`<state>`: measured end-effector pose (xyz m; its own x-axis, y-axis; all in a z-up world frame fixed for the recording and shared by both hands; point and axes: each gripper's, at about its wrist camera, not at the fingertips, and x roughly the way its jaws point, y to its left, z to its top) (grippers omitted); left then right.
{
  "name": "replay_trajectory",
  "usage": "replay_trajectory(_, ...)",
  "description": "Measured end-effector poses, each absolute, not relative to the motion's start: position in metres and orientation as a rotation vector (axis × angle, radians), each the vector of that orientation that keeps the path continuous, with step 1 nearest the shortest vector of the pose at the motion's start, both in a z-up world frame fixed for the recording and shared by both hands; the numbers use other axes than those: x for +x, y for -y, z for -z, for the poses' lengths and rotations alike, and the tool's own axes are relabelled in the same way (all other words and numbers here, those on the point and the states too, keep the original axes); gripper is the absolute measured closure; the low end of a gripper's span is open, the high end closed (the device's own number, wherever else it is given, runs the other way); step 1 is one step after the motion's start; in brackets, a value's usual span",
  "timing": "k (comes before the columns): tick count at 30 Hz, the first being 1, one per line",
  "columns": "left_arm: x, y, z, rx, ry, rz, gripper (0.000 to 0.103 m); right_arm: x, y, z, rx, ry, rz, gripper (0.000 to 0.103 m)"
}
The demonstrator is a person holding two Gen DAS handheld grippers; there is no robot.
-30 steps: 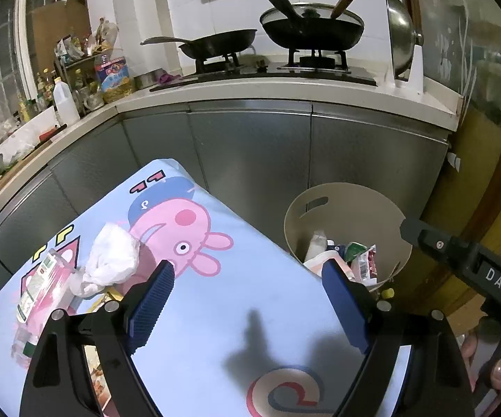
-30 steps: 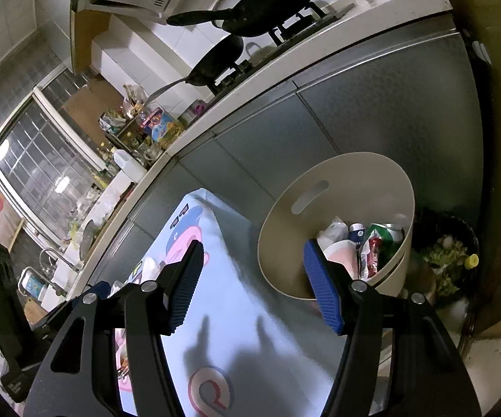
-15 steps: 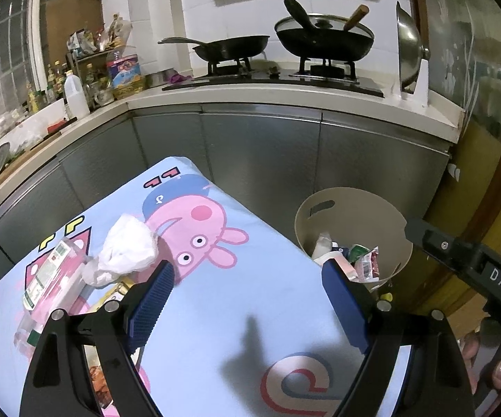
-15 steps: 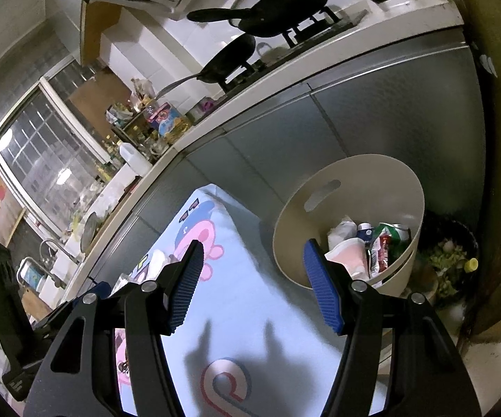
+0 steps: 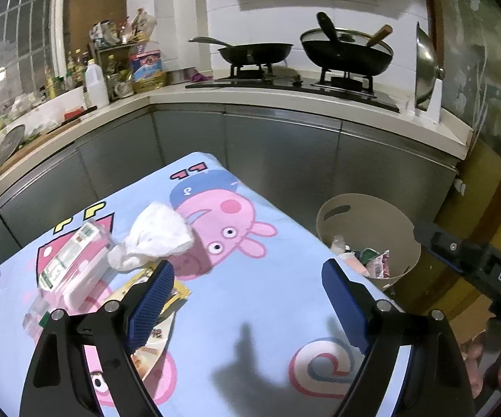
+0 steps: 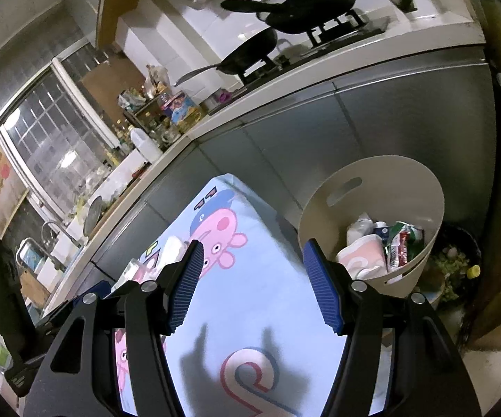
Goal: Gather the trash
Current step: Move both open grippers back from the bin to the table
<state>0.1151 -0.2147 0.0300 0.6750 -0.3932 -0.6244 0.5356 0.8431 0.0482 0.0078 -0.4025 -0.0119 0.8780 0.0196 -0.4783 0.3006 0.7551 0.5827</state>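
A printed cloth table (image 5: pixel 267 299) cover is lying smooth and matt, with crumpled white tissue paper (image 5: pixel 156 239) on it. The beige plastic bin (image 6: pixel 372 187) is looking matt, while brushed-metal cabinet doors (image 5: pixel 278 160) are showing a dull sheen.

A light-blue cloth (image 5: pixel 257 299) printed with pink cartoon pigs is seen, a white crumpled tissue (image 5: pixel 156 239), and a beige bin (image 5: pixel 403 222).
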Motion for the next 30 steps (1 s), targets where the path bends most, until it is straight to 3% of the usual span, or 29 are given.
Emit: replay_trajectory(30, 0.132, 0.14, -0.015, 0.136, -0.691, 0.419, 0.017, 0.04, 0.336, 0.004, 0.612, -0.565, 0.056, 0.043)
